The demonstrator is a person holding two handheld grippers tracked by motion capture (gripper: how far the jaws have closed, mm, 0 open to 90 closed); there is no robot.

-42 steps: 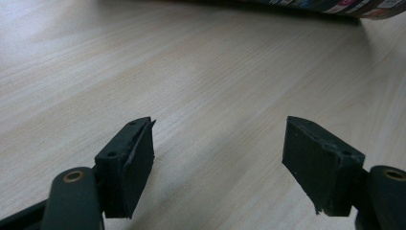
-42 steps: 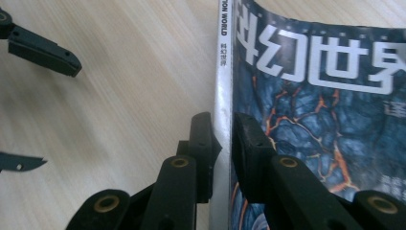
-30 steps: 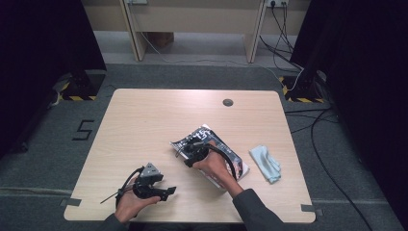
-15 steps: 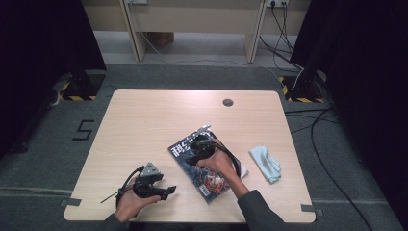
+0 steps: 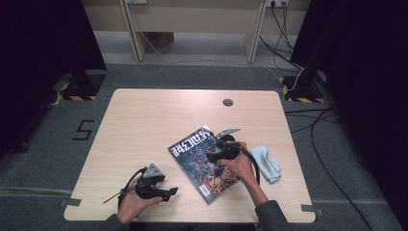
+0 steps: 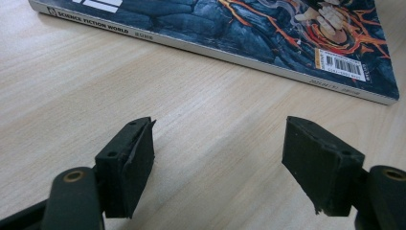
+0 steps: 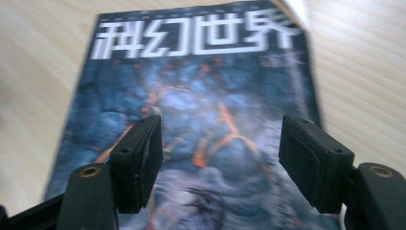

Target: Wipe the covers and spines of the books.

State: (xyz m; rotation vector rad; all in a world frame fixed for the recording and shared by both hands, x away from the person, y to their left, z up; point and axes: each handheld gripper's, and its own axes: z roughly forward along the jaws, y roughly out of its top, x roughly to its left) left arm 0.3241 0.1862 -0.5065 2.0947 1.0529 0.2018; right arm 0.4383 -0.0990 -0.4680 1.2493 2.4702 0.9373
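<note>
The magazine [image 5: 204, 163] is laid flat, long axis running 11 to 5 o'clock. The right gripper [image 5: 222, 144], jaws just spread and empty, is hovered right above it; the left gripper [image 5: 166, 191], also spread, is parked at its 8 o'clock.

Magazine [image 5: 204, 161]: dark blue cover, orange-red streaks, white title lettering, white barcode patch. I see a pale blue cloth [image 5: 267, 162] on the light wood-grain desk [image 5: 144, 120]. Both grippers [image 6: 218, 163] [image 7: 220, 160] black. Floor [image 5: 43, 159] grey carpet.

Even overhead light, soft shadows; right gripper view motion-blurred; bg dark
</note>
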